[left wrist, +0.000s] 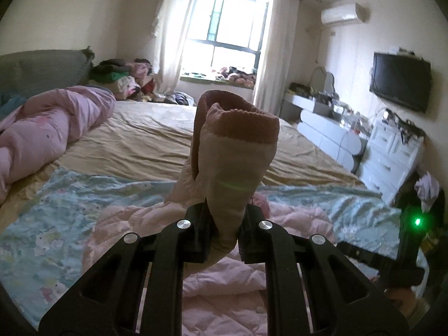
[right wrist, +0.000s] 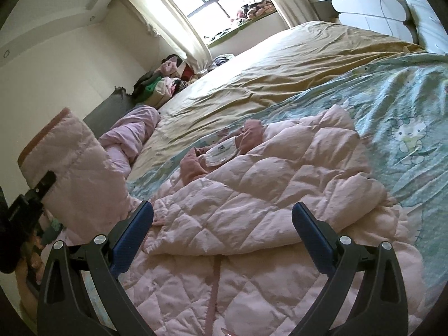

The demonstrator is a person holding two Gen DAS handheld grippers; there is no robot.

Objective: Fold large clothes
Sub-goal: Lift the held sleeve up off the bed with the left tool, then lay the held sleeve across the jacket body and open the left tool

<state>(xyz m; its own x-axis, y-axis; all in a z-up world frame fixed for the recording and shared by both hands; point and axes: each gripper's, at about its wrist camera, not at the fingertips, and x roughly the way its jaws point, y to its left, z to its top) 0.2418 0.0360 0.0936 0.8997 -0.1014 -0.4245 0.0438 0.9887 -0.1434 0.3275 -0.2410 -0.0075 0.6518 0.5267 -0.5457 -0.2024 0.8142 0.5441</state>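
The left tool [left wrist: 224, 233] is clenched on the raised sleeve [left wrist: 232, 162] of the pink quilted jacket [right wrist: 252, 210], which lies near on the bed [right wrist: 280, 64]. The right tool [right wrist: 222, 224] hangs released above it; bare sheet lies far.

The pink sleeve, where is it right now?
The sleeve is pinched in the left gripper, sticking up in the middle of the left wrist view above the pink jacket on the bed.

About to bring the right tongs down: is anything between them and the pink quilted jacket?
Nothing visible: the right tongs hang open directly over the pink quilted jacket; the left tongs hold its sleeve aside.
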